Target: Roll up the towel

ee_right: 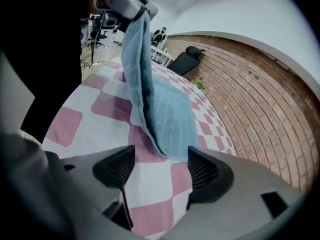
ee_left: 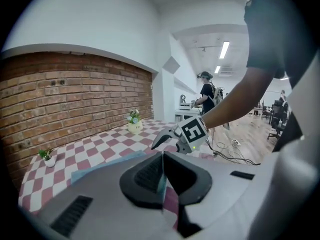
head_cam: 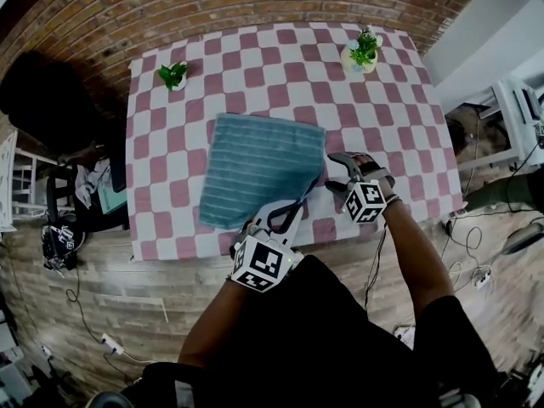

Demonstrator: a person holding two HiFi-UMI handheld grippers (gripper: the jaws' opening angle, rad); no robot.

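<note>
Checkered table (head_cam: 280, 58): left gripper (head_cam: 293, 206) clamped on near corner of towel (head_cam: 255, 164), held raised; right gripper (head_cam: 337, 172) jaws half apart, empty, just right of the hanging edge.

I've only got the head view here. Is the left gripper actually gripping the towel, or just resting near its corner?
Observer: In the left gripper view, the left gripper has its jaws shut on a thin edge of the towel.
Operator: And the right one?
Observer: The right gripper view shows the right gripper with its jaws apart, pressing on nothing.
Operator: Where's the towel relative to it?
Observer: In that view the towel hangs from the left gripper and slopes down to the checked tablecloth, its low end just ahead of the open jaws.
</note>
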